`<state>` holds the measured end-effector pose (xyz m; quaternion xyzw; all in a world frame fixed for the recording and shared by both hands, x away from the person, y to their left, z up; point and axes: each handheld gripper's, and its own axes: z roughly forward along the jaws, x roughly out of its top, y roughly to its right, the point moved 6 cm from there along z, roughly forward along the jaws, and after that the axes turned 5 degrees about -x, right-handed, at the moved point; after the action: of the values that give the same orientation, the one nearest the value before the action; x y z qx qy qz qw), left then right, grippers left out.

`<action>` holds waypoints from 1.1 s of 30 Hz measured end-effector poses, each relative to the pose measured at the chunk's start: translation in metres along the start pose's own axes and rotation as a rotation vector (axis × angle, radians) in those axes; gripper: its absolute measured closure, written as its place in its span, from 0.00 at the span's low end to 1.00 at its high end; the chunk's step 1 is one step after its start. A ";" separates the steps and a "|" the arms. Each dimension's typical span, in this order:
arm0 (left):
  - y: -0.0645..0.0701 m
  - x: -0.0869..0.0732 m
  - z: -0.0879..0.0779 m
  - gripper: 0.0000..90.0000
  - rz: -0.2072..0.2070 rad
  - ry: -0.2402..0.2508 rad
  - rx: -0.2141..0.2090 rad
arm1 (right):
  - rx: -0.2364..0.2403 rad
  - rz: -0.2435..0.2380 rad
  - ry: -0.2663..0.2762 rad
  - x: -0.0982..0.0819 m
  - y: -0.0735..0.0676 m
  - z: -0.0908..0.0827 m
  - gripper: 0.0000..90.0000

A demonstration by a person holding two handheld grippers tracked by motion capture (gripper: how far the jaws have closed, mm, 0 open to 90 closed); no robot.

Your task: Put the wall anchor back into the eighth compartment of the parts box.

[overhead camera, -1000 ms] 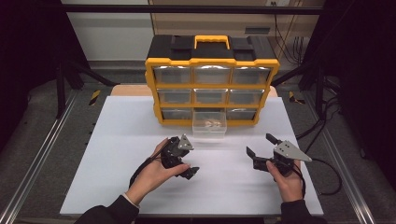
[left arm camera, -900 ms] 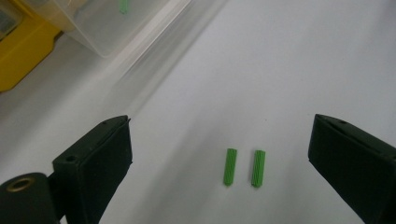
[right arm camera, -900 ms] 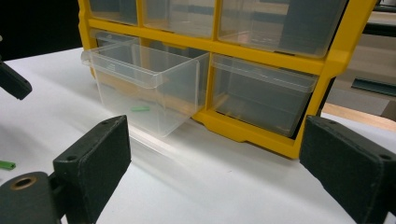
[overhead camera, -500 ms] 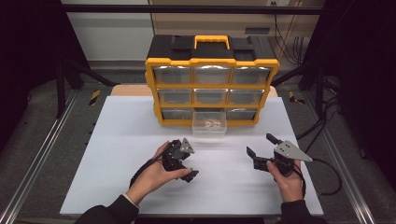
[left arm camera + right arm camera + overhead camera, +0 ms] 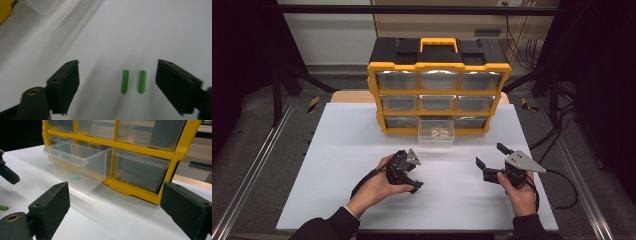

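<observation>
Two green plugs lie on the table between the left gripper's jaws, which have just been closing but touch neither. They look light, ribbed and stiff; pinch one across its middle. Right gripper is spread wide, holding nothing.

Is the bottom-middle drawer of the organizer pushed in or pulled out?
Pulled out: the clear drawer juts forward from the yellow organizer onto the table.

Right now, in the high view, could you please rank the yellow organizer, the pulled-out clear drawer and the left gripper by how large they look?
1. Yellow organizer, clearly largest.
2. and 3. Clear drawer and left gripper: they look alike, and the gripper sits nearer the camera, so I would not rank them.
</observation>
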<state>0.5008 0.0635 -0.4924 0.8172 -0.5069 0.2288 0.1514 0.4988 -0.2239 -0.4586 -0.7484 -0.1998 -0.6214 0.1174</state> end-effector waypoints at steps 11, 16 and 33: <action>0.001 -0.004 0.005 0.59 0.012 -0.076 -0.030 | 0.007 0.005 -0.007 -0.001 0.000 0.001 0.10; 0.001 -0.005 0.006 0.70 0.006 -0.083 -0.047 | 0.006 0.007 -0.009 -0.001 -0.001 0.001 0.10; 0.005 -0.005 0.012 0.86 0.000 -0.106 -0.071 | 0.010 0.001 -0.012 -0.002 -0.001 0.001 0.10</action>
<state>0.4972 0.0591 -0.5051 0.8224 -0.5219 0.1668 0.1533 0.4995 -0.2230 -0.4604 -0.7515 -0.2032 -0.6160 0.1204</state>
